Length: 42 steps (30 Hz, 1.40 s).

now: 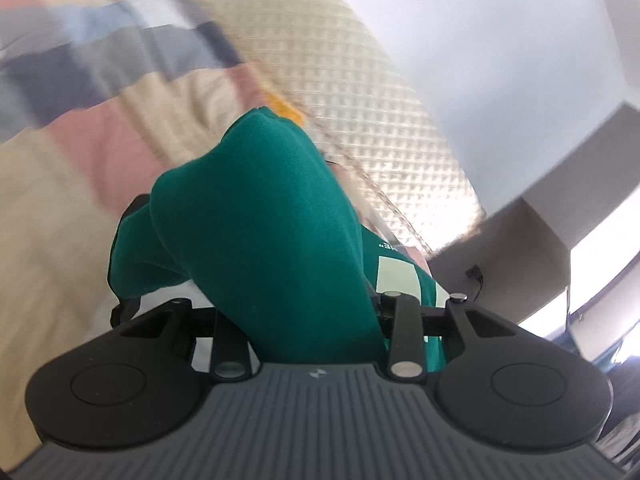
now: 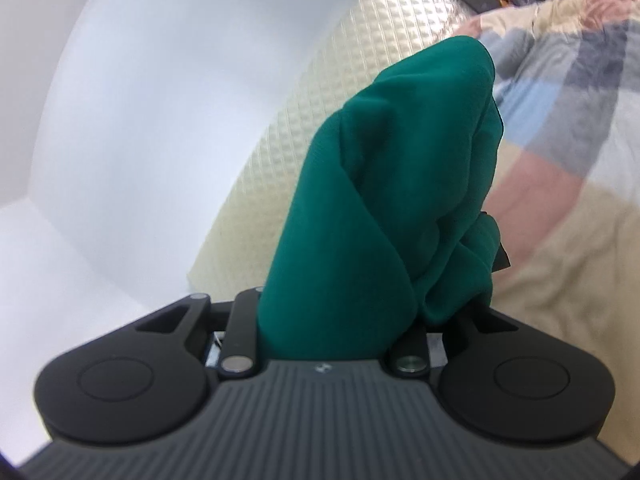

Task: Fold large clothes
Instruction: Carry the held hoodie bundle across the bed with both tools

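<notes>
Both tongs clench bunched folds of a green sweatshirt point(image 1: 260, 216), left tongs point(image 1: 312, 312) and right tongs point(image 2: 340, 320) lifting it mid-frame above the patchwork bedspread point(image 2: 560, 200), apparently to spread it flat.

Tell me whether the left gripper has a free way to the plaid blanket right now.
Probably not. The left gripper is shut on the green garment, whose bunched cloth covers its fingers and hangs between them and the plaid blanket.
</notes>
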Available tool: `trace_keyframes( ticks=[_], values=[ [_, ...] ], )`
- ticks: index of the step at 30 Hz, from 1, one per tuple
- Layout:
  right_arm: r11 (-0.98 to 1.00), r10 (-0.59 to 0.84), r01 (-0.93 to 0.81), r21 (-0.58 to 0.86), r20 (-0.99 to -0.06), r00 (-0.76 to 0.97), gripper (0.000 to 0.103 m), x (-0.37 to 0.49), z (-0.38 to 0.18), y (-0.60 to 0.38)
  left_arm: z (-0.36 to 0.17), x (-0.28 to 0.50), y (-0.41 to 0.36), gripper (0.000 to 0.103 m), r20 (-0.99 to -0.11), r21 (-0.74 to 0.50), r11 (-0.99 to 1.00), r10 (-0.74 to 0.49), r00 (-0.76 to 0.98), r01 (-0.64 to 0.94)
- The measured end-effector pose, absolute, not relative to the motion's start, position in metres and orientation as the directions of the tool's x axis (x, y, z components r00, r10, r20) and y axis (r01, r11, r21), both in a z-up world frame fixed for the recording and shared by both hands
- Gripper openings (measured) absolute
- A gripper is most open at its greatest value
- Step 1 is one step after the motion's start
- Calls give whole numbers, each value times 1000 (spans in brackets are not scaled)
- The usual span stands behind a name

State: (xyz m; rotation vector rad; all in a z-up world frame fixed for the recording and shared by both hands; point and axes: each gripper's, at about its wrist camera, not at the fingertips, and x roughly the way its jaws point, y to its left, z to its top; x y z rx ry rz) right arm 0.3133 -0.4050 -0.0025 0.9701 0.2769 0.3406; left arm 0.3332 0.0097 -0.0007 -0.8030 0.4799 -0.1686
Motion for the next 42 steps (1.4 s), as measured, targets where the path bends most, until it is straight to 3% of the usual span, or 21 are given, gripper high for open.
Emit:
trace_keyframes(
  ticks=[5, 10, 19, 22, 26, 34, 42],
  values=[
    [499, 374, -149, 854, -56, 926, 33, 369, 22, -453, 31, 410, -42, 40, -314, -709, 705, -363, 877, 37],
    [516, 330, -124, 847, -62, 942, 33, 426, 22, -489, 27, 488, -95, 40, -308, -710, 700, -400, 864, 71],
    [504, 260, 81, 860, -241, 935, 34, 492, -86, -508, -78, 590, -149, 40, -460, -616, 787, -403, 791, 42],
    [476, 259, 140, 868, -291, 921, 34, 502, -130, -511, -118, 594, -154, 40, -509, -569, 820, -408, 758, 60],
    [404, 264, 102, 909, -223, 938, 34, 485, -173, -516, -143, 577, -151, 41, -440, -550, 821, -441, 782, 153],
    [404, 257, 40, 914, -155, 954, 39, 461, -206, -511, -179, 559, -143, 43, -393, -530, 826, -441, 807, 192],
    [355, 236, 38, 934, -129, 963, 45, 453, -225, -509, -182, 550, -150, 54, -423, -489, 852, -418, 804, 186]
  ],
)
